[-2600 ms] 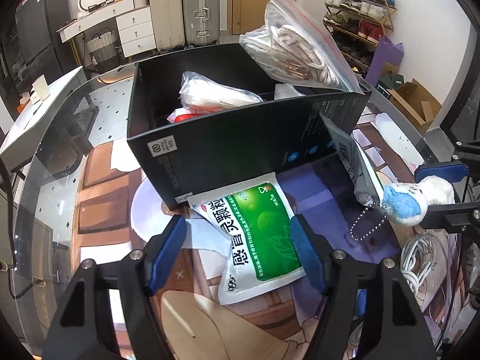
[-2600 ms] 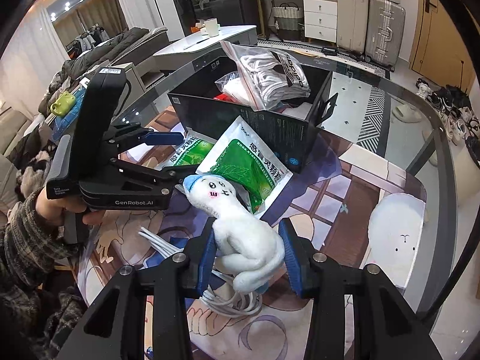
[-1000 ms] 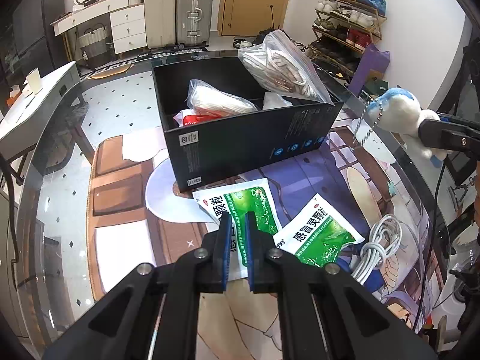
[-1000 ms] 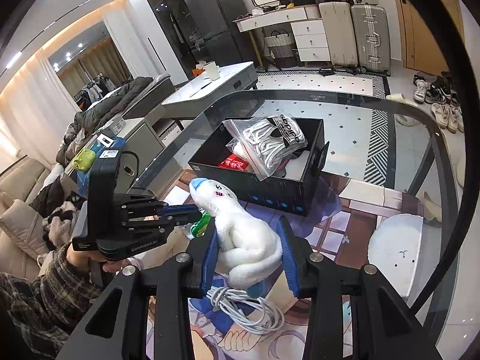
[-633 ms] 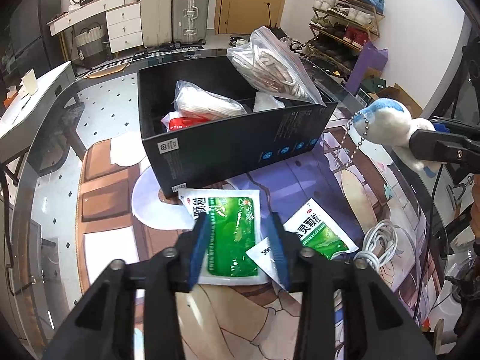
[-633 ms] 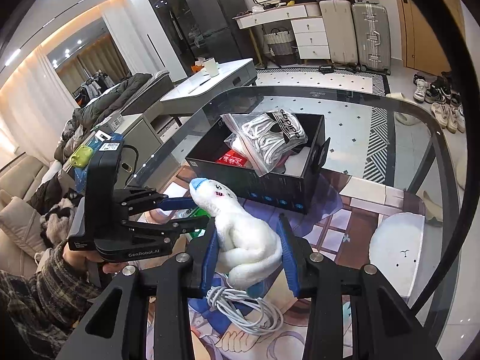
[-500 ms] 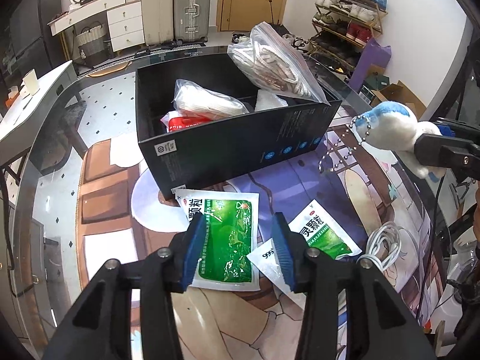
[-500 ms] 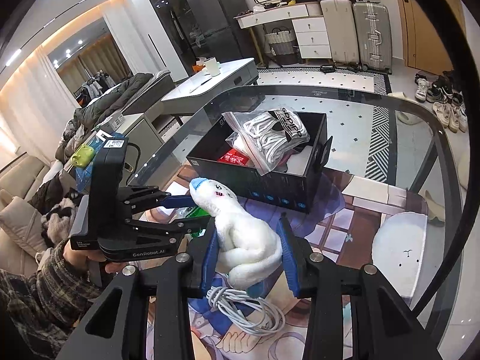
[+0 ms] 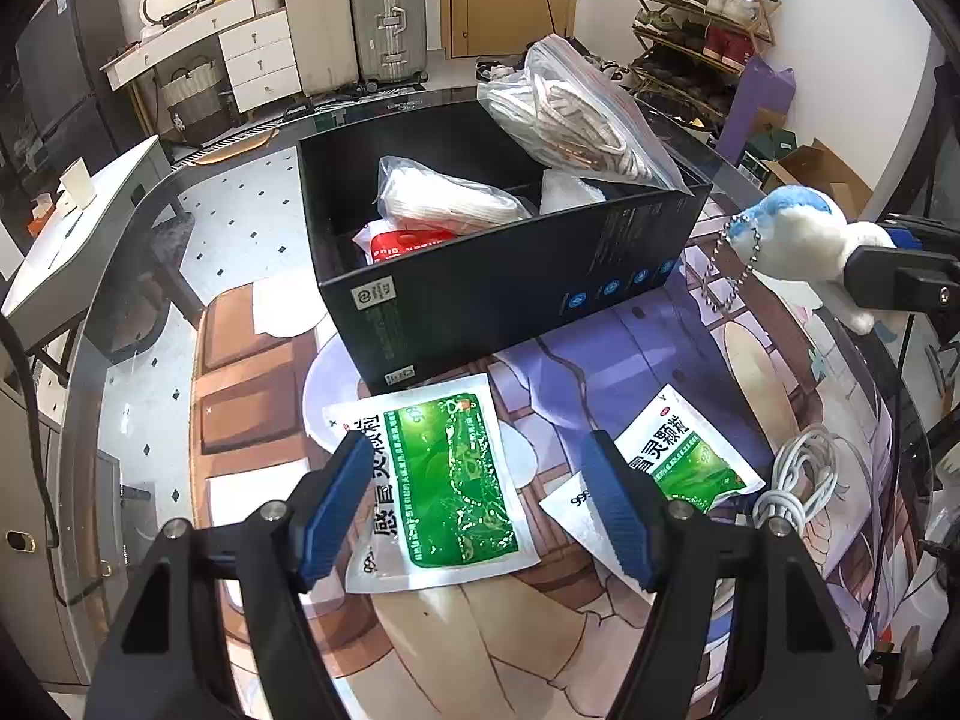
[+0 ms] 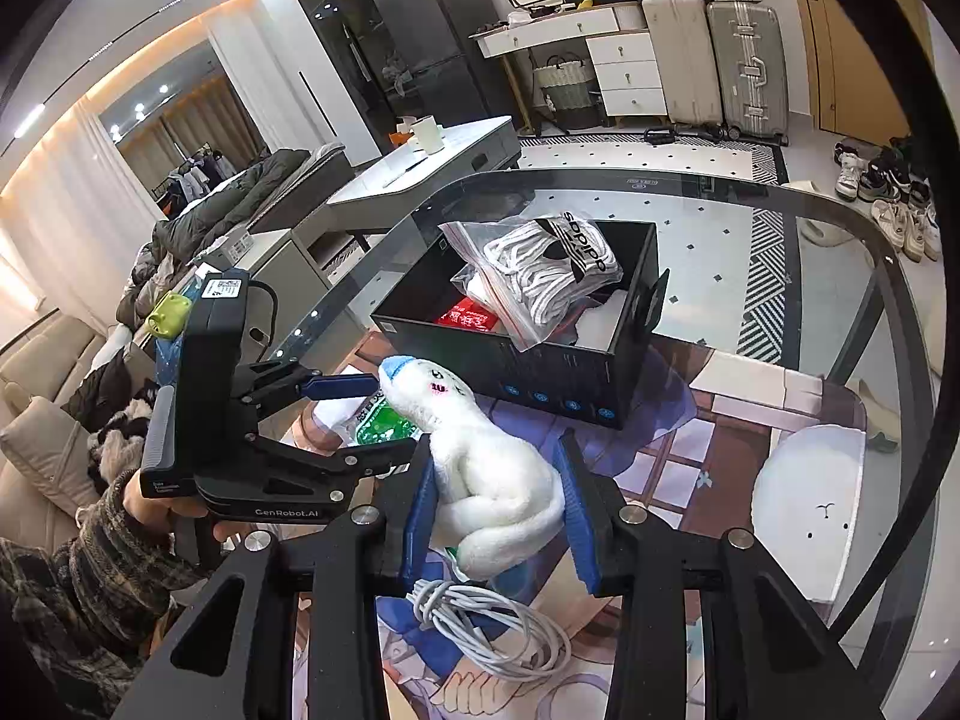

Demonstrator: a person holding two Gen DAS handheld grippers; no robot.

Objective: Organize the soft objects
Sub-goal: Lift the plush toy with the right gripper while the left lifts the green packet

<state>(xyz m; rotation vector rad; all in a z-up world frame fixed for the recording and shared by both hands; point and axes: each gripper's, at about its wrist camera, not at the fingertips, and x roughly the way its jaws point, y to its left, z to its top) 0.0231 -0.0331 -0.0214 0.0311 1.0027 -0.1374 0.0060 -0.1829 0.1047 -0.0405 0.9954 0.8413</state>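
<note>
Left wrist view: green sachet [image 9: 447,480] between spread hand-held gripper [image 9: 474,510] pads.

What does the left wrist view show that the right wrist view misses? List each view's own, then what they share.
Left wrist only: a second green packet beside the open left gripper, and a shoe rack.

Right wrist only: the hand holding the left gripper, and a sofa.

Both: the black box, the plush toy clamped in the right gripper, the white cable, and the suitcases.

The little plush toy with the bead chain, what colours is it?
The plush toy is white with a blue head top, clearest in the right wrist view.
</note>
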